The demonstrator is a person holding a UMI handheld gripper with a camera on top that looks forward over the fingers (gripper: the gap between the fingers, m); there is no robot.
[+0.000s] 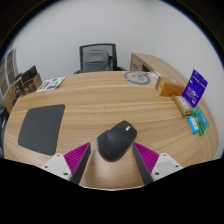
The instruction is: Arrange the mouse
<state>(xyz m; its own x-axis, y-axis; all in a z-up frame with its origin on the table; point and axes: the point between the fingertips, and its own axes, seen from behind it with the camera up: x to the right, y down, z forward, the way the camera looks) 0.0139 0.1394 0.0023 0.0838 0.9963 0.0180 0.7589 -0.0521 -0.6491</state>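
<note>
— Fingers of the gripper (117, 163) spread wide; black plastic computer mouse (118, 141) sits between them on the wooden desk (120, 100).
— Square up, squeeze gently, carry to the dark grey mouse mat (40, 128).

An office: a wooden desk (100, 105), a black swivel chair (97, 56) behind it, plain white walls.

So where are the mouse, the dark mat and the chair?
mouse (119, 141), gripper view, middle of its back, between the open jaws.
mat (41, 128), gripper view, its centre.
chair (97, 56), gripper view, its backrest.
</note>
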